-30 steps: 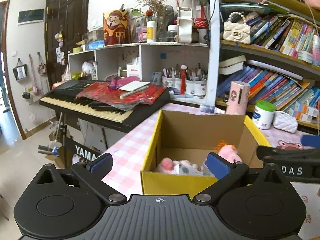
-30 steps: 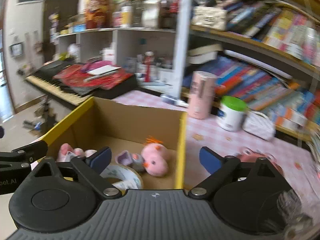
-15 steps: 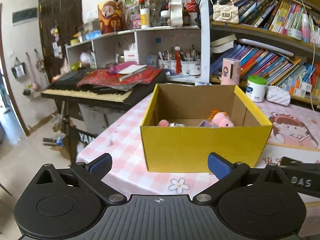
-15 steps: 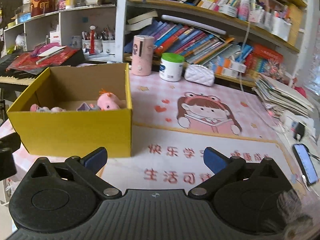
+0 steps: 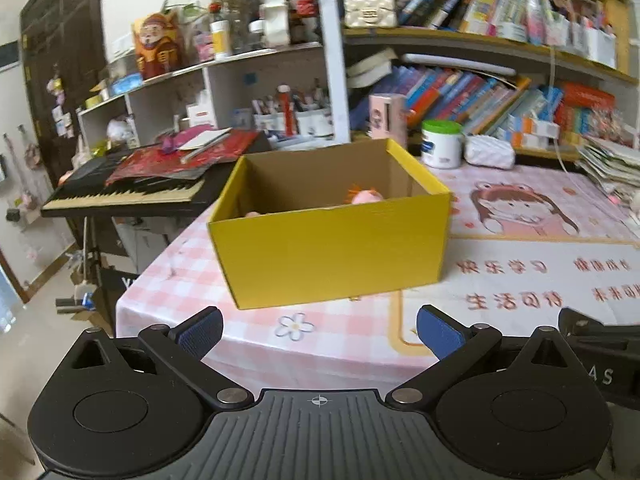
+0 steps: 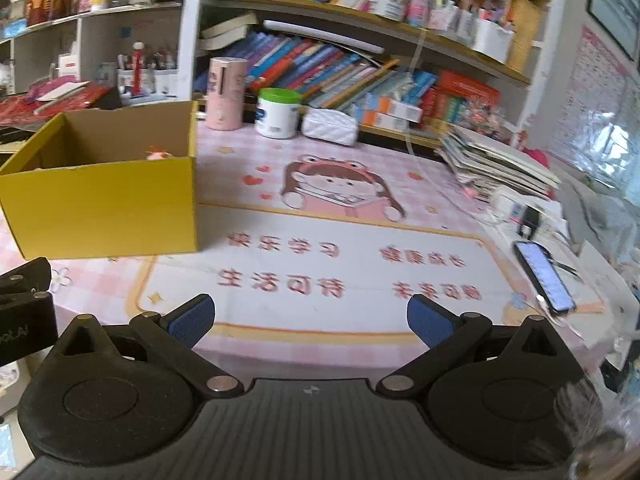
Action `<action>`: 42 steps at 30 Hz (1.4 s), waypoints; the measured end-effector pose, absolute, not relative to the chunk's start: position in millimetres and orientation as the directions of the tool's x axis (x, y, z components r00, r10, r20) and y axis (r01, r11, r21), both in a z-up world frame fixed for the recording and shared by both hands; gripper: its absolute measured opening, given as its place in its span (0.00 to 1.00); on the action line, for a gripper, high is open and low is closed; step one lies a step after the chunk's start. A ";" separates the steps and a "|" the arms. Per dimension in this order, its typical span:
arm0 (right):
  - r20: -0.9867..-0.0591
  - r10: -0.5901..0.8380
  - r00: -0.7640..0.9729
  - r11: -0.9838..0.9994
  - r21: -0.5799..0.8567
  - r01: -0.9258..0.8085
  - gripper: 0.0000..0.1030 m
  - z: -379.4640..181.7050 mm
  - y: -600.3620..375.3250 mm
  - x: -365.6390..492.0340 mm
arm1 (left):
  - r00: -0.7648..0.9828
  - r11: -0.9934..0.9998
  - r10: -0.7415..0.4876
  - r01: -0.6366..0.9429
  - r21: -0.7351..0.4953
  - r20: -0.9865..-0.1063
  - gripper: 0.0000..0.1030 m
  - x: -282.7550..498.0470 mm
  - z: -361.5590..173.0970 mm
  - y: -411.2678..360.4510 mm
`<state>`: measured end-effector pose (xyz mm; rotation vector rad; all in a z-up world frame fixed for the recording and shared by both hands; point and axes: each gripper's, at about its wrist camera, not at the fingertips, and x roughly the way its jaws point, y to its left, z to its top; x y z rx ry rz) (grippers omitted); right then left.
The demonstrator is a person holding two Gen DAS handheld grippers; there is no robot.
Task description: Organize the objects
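Observation:
A yellow cardboard box [image 5: 332,256] [image 6: 100,208] stands on the pink checked table, open at the top. Only the head of a pink plush toy [image 5: 366,196] [image 6: 159,155] peeks over its rim; the rest of its contents is hidden. My left gripper [image 5: 318,332] hangs open and empty off the table's front edge, short of the box. My right gripper [image 6: 310,320] is open and empty too, held in front of the printed cartoon desk mat [image 6: 332,240], with the box to its left.
Behind the box stand a pink cylinder [image 6: 224,94], a white jar with a green lid [image 6: 277,113] and a white quilted pouch [image 6: 329,125]. A phone [image 6: 544,276] and a stack of papers [image 6: 496,164] lie at the right. A keyboard piano [image 5: 132,188] stands left of the table.
Both grippers have drawn back from above the box to beyond the table's front edge. The box now looks smaller and farther, and its inside is mostly hidden behind the front wall.

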<state>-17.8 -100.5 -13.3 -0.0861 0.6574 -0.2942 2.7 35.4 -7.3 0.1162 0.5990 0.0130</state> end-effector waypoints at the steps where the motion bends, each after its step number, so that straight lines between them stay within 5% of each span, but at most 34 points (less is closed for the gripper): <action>1: -0.587 -0.303 0.751 0.953 -0.166 0.254 1.00 -12.5 -103.5 -21.7 | 0.825 0.992 0.042 0.031 0.119 -0.563 1.00 1.2 -7.1 31.6; 42: -0.645 -0.353 0.678 0.923 -0.122 0.364 1.00 -18.0 -143.2 -49.7 | 0.795 0.984 0.053 0.060 0.167 -0.604 1.00 -12.0 -12.8 -8.1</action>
